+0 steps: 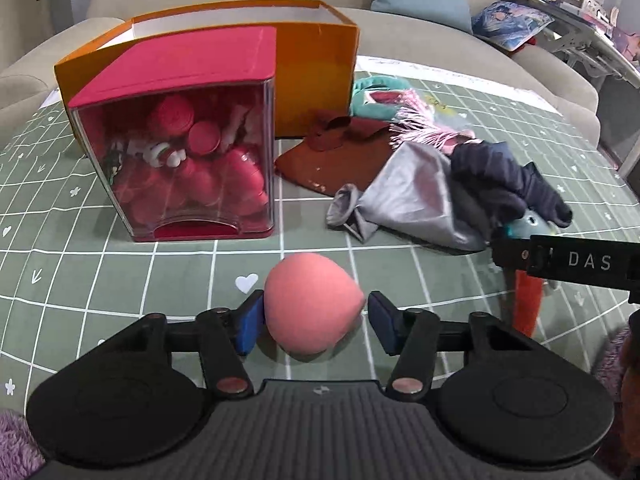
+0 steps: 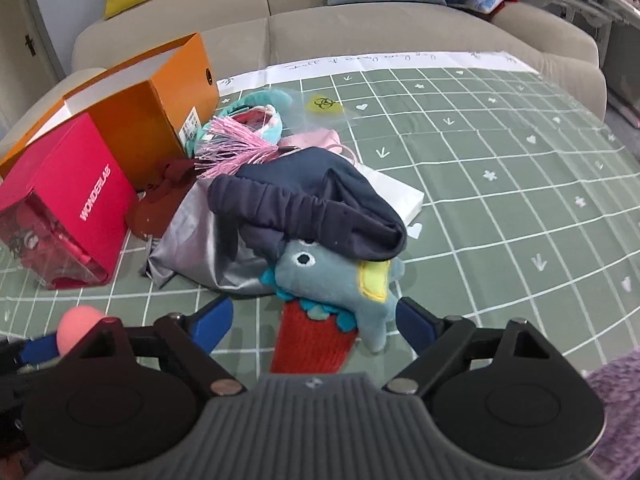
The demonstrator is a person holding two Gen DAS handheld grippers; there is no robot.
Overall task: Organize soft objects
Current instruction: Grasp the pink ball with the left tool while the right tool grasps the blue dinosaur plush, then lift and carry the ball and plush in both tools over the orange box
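The left tongs (image 1: 314, 322) are being held apart around the pink egg-shaped foam sponge (image 1: 312, 304), which is resting on the green grid-patterned desk (image 1: 180, 264) before the red clear-fronted box (image 1: 180, 152). Closure should be gentle, pads centred. The right tongs (image 2: 314, 320) are gaping, unclamped, around the teal-headed, red-bodied plush toy (image 2: 336, 280).

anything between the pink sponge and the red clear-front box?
Nothing: in the left wrist view only bare green grid mat separates pink sponge from red box.
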